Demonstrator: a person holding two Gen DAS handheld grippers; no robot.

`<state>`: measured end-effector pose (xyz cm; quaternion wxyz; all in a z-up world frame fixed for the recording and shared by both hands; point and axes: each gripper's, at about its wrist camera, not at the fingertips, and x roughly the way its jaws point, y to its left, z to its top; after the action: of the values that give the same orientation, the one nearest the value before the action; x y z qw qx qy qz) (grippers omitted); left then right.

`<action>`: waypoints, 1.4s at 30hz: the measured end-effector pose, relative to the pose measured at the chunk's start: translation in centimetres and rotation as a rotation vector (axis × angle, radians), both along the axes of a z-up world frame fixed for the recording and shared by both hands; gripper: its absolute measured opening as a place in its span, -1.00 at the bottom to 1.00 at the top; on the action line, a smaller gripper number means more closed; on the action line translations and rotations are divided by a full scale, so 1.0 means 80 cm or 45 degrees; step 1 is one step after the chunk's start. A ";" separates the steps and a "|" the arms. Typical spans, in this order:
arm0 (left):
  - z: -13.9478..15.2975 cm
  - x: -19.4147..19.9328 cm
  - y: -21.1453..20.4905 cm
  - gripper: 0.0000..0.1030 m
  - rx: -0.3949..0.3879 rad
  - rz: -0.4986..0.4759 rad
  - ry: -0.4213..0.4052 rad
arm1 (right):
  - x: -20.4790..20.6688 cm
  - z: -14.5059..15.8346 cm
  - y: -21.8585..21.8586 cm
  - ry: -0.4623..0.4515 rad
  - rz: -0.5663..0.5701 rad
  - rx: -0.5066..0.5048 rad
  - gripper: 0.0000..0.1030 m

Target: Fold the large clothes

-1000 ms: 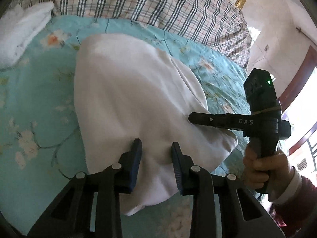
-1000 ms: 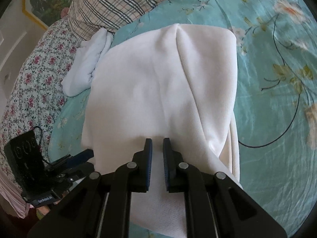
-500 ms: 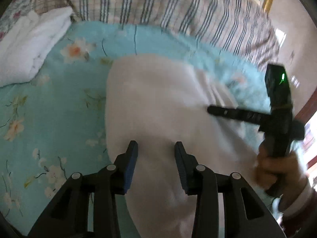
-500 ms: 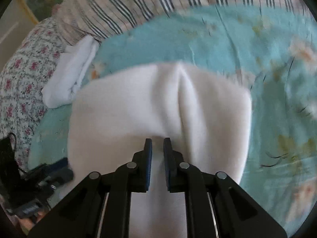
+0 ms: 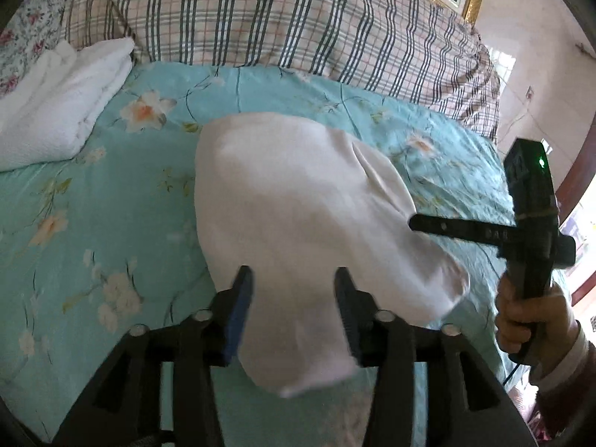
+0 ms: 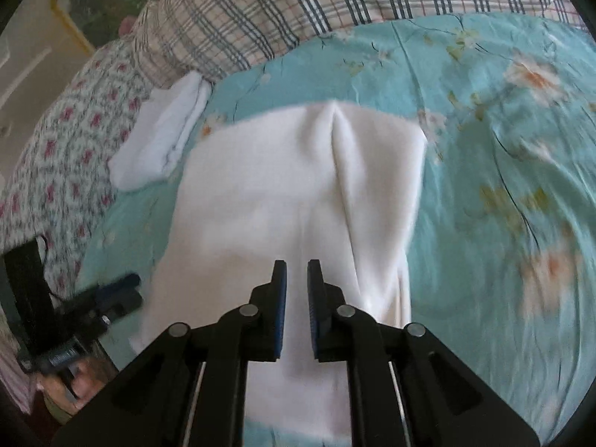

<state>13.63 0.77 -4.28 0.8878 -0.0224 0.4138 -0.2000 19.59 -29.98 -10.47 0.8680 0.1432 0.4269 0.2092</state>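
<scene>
- Here we see the white garment (image 5: 298, 201) lying on the teal bedsheet (image 5: 111, 193), its far end flat and its near end raised toward both grippers.
- We note that the left gripper (image 5: 294, 305) has its jaws opening; cloth lies between them, but the pads stand clear of it on both sides, so on this side the garment is released.
- The right gripper (image 6: 297, 309) has its jaws nearly closed. White cloth fills the narrow gap, and we judge that it is pinched there, though blur keeps us from seeing the contact sharply.
- Risk one: with only one side gripped, we expect the freed near corner (image 5: 439, 290) to sag and drag, which would skew the fold line.
- Risk two: the ridge (image 6: 335, 138) running down the middle of the cloth may be pressed into a crease if the near end is laid over it unsmoothed.
- Risk three: a thin pinch on soft fabric may slip if the right hand (image 5: 532, 320) pulls sideways.
- Risk four: the folded white towel (image 5: 56, 111) lies near the garment's left edge; a wide sweep could catch it.
</scene>
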 end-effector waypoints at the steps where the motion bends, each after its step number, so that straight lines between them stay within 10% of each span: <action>1: -0.010 -0.006 -0.004 0.01 0.035 0.008 0.014 | -0.008 -0.007 -0.001 0.018 -0.004 -0.031 -0.78; 15: -0.030 -0.009 -0.005 0.25 0.076 0.080 0.049 | -0.038 -0.024 -0.021 0.021 -0.092 -0.036 -0.76; 19: -0.030 -0.008 -0.004 0.26 0.073 0.084 0.055 | -0.030 -0.012 -0.029 -0.014 -0.168 -0.053 0.10; 29: 0.012 -0.006 0.012 0.34 -0.057 0.114 0.028 | 0.032 -0.027 -0.022 0.075 -0.178 0.020 0.10; 30: 0.010 -0.001 0.013 0.34 -0.060 0.123 0.032 | 0.038 -0.031 -0.021 0.093 -0.179 0.028 0.03; 32: 0.000 0.011 0.010 0.34 -0.038 0.145 0.068 | 0.045 -0.033 -0.017 0.116 -0.168 0.036 -0.78; 37: -0.018 0.025 0.000 0.34 0.011 0.162 0.119 | 0.019 0.000 -0.023 -0.033 -0.184 0.024 -0.83; 42: -0.027 0.034 -0.008 0.34 0.017 0.154 0.146 | 0.036 -0.036 -0.030 0.134 -0.190 -0.030 -0.68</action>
<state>16.31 0.12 -6.44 0.8733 -0.0526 0.4632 -0.1417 22.49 -32.39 -13.35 0.8593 0.1751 0.4624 0.1309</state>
